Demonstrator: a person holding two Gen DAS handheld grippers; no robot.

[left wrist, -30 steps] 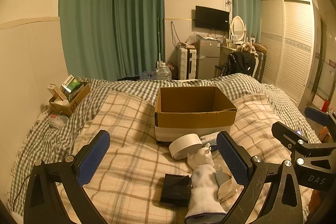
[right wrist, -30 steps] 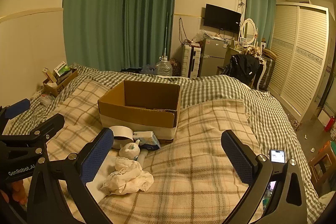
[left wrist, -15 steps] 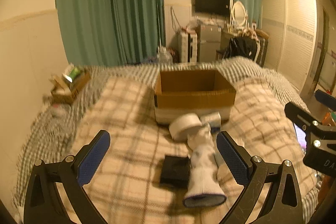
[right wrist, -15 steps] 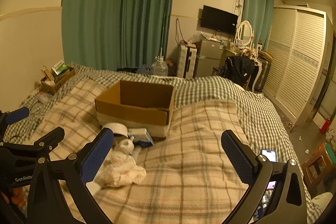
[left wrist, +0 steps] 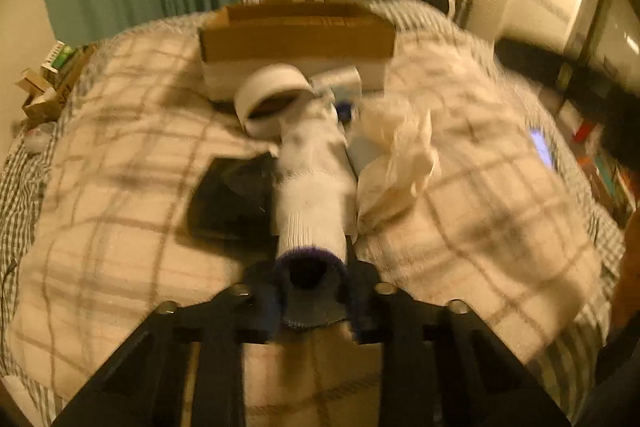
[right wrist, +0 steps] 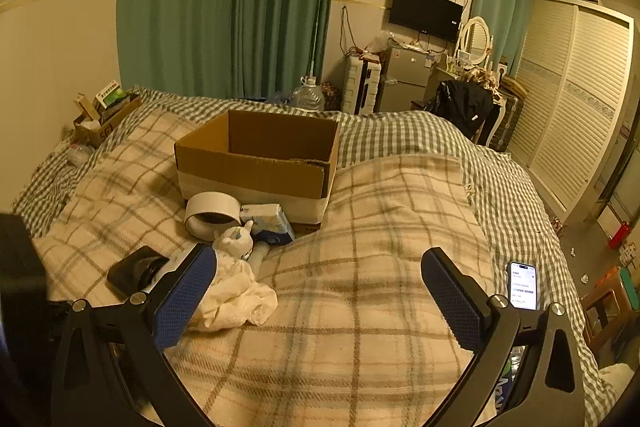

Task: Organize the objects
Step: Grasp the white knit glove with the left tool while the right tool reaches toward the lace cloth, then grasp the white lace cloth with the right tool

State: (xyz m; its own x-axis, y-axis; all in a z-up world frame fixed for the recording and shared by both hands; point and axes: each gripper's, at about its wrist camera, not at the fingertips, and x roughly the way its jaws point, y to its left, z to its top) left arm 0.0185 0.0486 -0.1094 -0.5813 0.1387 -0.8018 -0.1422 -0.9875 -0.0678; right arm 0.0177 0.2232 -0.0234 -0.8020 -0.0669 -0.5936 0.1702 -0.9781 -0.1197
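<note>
My left gripper (left wrist: 310, 291) is shut on the dark cuff of a white glove (left wrist: 314, 195), which stretches away from it on the plaid blanket. A black pouch (left wrist: 232, 199) lies to the glove's left, a crumpled white cloth (left wrist: 400, 163) to its right. A white tape roll (left wrist: 272, 95) and a tissue pack (left wrist: 336, 81) lie beyond, in front of the open cardboard box (left wrist: 296, 35). My right gripper (right wrist: 318, 291) is open and empty above the blanket; the cloth (right wrist: 236, 299), tape roll (right wrist: 212, 215), tissue pack (right wrist: 264, 219) and box (right wrist: 260, 163) are to its left and ahead.
A phone (right wrist: 522, 285) with a lit screen lies on the bed's right edge. A small carton of items (right wrist: 106, 115) sits at the far left by the wall. Green curtains, a fridge and a wardrobe stand beyond the bed.
My left gripper has dropped forward onto the glove and shut on its cuff; it was wide open before. The right gripper stays open and has shifted slightly.
</note>
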